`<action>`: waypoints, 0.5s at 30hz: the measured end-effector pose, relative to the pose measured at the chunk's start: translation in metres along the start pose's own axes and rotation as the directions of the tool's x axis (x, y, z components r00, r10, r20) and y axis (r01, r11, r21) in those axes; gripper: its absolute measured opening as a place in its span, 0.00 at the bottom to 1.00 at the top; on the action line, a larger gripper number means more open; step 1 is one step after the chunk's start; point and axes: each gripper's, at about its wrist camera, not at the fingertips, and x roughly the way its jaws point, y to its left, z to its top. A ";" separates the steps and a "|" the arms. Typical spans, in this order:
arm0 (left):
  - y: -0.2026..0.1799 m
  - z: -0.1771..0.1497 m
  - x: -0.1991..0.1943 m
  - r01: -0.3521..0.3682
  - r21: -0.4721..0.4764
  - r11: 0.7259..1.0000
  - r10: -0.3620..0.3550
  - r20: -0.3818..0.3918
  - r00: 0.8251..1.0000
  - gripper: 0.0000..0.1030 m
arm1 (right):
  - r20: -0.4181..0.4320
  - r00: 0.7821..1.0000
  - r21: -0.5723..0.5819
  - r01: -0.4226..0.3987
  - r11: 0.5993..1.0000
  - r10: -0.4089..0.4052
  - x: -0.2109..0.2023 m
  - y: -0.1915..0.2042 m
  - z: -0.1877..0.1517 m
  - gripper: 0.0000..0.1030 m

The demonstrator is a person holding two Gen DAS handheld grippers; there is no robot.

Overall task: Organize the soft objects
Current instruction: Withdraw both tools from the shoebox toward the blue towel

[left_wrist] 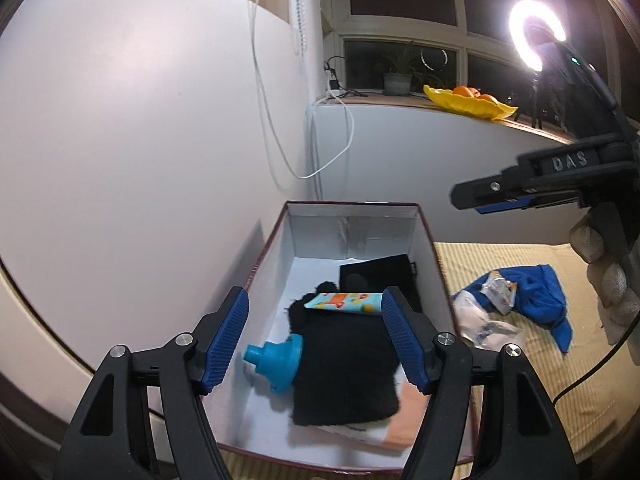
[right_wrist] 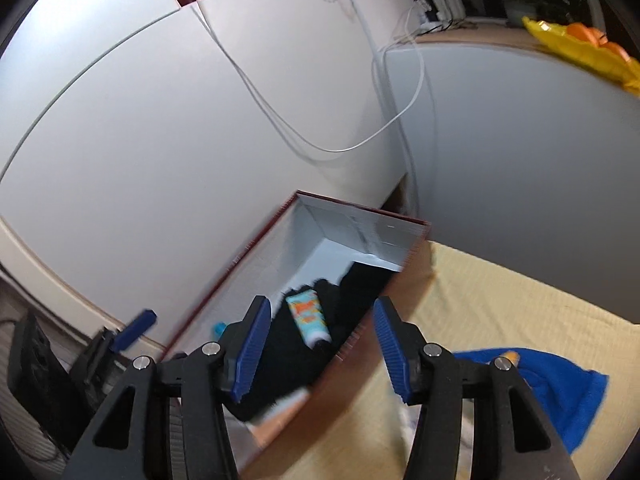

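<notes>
So right now both tongs are empty. The left gripper [left_wrist: 314, 342] hangs over the open white-lined cardboard box with the dark red rim [left_wrist: 276, 240], blue pads spread wide and nothing between them. Directly below, inside the box, are a fluffy black cloth [left_wrist: 344, 364], a small light-blue printed tube [left_wrist: 344, 303] lying on top of it, a teal plastic funnel-shaped piece [left_wrist: 276, 364] just beside the cloth, and a flat black pouch [left_wrist: 380, 276] toward the far end.

The right gripper [right_wrist: 320, 350] is also spread with nothing pinched, sitting over the box's near edge; its view is motion-blurred.

Looks to me like a drop-off has been done and the pick-up of the next item is the step in hand. What's left outside is a crumpled blue towel [left_wrist: 544, 292] on the yellow ribbed mat [left_wrist: 520, 380], with a small printed foil packet [left_wrist: 500, 288] resting on it and a clear plastic wrapper [left_wrist: 476, 320] touching its edge. Next move probably calls for swinging the right tongs over there and pinching the towel's bunched part, without snagging the packet.
</notes>
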 end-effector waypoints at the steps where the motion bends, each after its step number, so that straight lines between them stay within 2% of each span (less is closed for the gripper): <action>1: -0.003 0.000 -0.003 0.005 0.002 1.000 -0.005 0.004 1.000 0.67 | 0.003 1.000 -0.007 0.008 1.000 -0.008 -0.006 -0.002 -0.004 0.48; 8: -0.027 0.000 -0.022 0.057 0.009 0.998 -0.057 0.028 0.998 0.67 | 0.065 0.997 0.013 0.040 0.999 -0.041 -0.069 -0.034 -0.033 0.48; 13: -0.048 -0.002 -0.031 0.100 0.017 0.995 -0.100 0.032 0.994 0.67 | 0.142 0.984 0.027 0.108 0.994 -0.111 -0.121 -0.065 -0.056 0.48; 14: -0.053 -0.003 -0.033 0.109 0.020 0.994 -0.110 0.032 0.993 0.67 | 0.158 0.978 0.029 0.131 0.991 -0.134 -0.130 -0.072 -0.061 0.49; 15: -0.059 -0.004 -0.034 0.118 0.024 0.993 -0.119 0.032 0.992 0.67 | 0.167 0.973 0.033 0.154 0.987 -0.158 -0.137 -0.079 -0.066 0.54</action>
